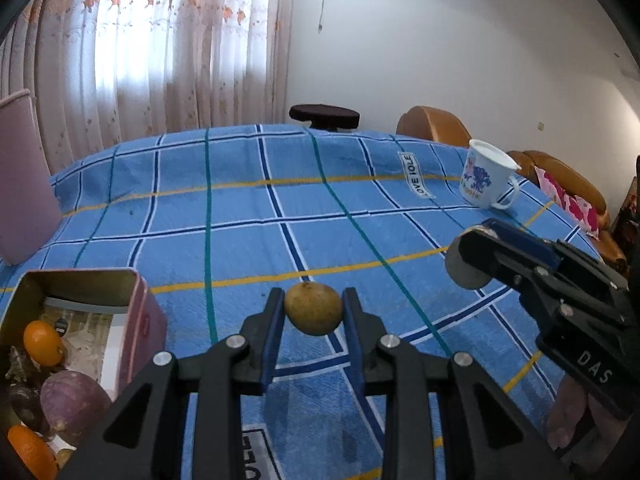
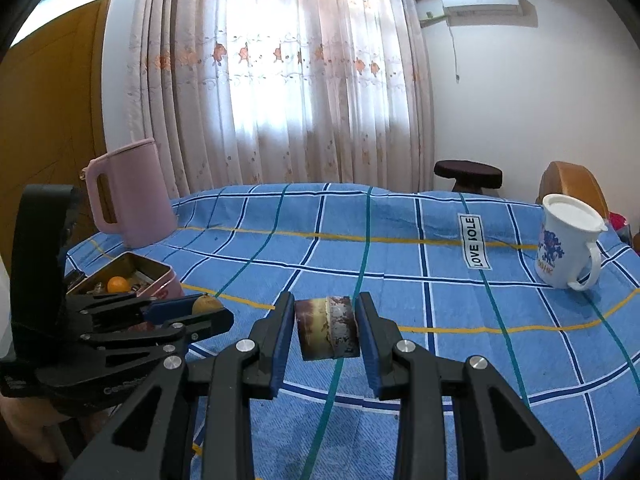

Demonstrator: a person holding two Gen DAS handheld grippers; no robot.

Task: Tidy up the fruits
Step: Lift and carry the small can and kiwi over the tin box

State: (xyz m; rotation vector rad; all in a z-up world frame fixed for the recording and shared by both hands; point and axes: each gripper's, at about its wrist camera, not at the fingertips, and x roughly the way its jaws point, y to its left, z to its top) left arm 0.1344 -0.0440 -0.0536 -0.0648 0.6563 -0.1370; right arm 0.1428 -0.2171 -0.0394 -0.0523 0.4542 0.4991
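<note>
Both grippers, left gripper (image 1: 313, 308) and right gripper (image 2: 326, 330), are built of black links, silver screws and blue-padded fingers (image 1: 272, 336).

Your left gripper (image 1: 313, 312) clamped a brown fruit (image 1: 314, 309) between its fingers (image 1: 269, 320); the tin (image 1: 86, 280) sat left, holding fruits.

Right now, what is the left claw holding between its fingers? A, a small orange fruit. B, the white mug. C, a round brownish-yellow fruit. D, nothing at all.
C: the left claw is shut on a round brownish-yellow fruit above the blue checked cloth, while the small orange fruit lies in the pink tin and the white mug stands far off.
</note>
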